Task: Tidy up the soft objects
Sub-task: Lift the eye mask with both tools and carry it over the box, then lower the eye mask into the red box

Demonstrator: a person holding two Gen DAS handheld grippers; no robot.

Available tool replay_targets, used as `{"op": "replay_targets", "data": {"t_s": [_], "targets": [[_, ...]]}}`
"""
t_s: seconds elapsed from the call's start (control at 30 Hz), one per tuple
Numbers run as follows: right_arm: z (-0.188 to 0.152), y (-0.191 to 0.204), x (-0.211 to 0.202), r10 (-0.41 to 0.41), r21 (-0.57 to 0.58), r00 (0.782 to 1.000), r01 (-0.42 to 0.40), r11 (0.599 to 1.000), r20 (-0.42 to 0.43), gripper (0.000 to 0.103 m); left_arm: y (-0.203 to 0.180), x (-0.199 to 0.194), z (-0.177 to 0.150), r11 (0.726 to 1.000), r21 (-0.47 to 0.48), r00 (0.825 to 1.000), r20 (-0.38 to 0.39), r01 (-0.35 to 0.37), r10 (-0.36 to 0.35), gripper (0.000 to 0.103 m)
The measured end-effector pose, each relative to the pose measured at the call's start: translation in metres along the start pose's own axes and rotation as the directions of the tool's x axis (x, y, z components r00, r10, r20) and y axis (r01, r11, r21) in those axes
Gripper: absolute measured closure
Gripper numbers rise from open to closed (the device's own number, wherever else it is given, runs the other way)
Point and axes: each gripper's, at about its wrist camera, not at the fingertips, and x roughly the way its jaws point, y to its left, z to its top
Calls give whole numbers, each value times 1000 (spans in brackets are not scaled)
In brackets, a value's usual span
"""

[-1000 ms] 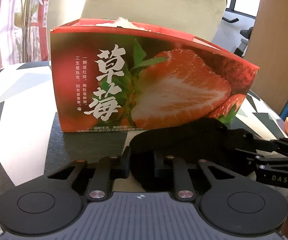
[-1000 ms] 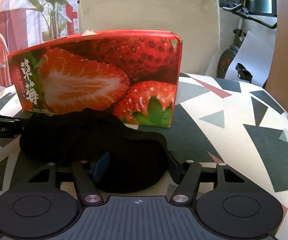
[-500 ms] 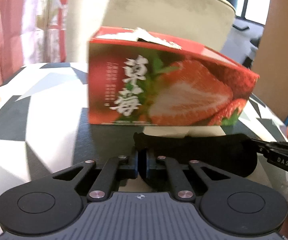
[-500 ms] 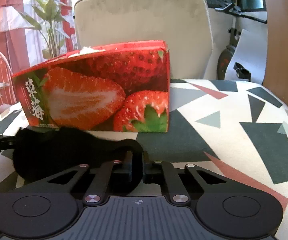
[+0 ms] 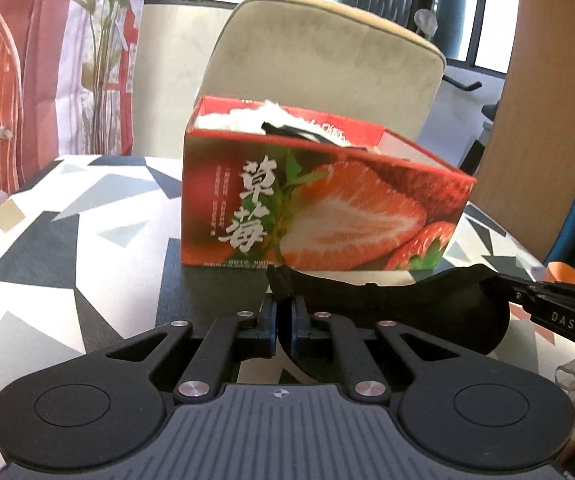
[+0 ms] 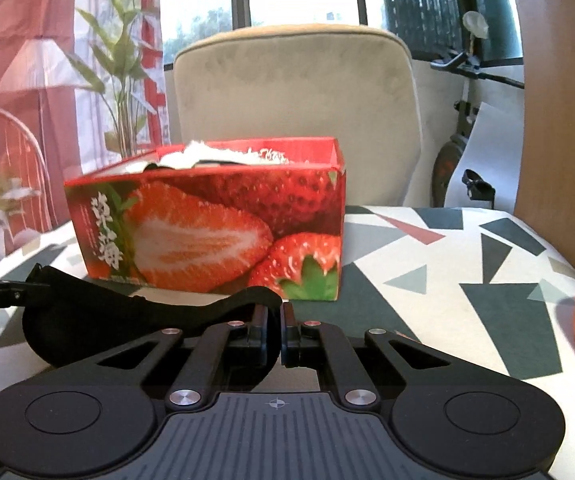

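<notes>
Patterned cloth in white, grey and dark green triangles covers the table (image 6: 467, 264) beneath our jaws. Beyond both jaws stands our red cardboard box printed with strawberries (image 5: 327, 216), open-topped, white stuffing showing inside. Between us hangs the black fabric eye mask (image 5: 407, 308), clear of the box: our left gripper (image 5: 286, 316) pinches one end, our right gripper (image 6: 280, 330) the other.

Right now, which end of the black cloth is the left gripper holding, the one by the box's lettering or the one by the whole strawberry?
The lettering end: the left gripper pinches the black cloth below the white characters on the box.
</notes>
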Motion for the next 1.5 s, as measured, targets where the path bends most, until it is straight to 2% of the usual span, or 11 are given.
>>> {"op": "replay_targets", "data": {"t_s": [0.23, 0.47, 0.77, 0.97, 1.1, 1.3, 1.5], "targets": [[8, 0, -20, 11, 20, 999, -12, 1000, 40, 98, -5, -17, 7, 1000, -2, 998, 60, 5, -5, 96], [29, -2, -30, 24, 44, 995, -28, 999, 92, 98, -8, -32, 29, 1000, 23, 989, 148, 4, -8, 96], [94, -5, -23, 83, 46, 985, -91, 995, 154, 98, -8, -37, 82, 999, 28, 969, 245, -16, 9, 96], [144, -1, 0, 111, 46, 990, -116, 992, 86, 98, 0, -25, 120, 1000, 13, 970, 244, -23, 19, 96], [165, 7, 15, 112, 20, 991, -113, 993, 73, 98, -3, -19, 141, 998, 48, 963, 269, -46, 32, 96], [188, 15, 37, 116, -5, 991, -116, 993, 66, 98, -4, -6, 162, 995, 76, 960, 278, -62, 38, 96], [199, 14, 71, 93, -25, 994, -92, 995, 51, 98, 1, 26, 171, 995, 56, 968, 244, -80, 64, 96]]}}
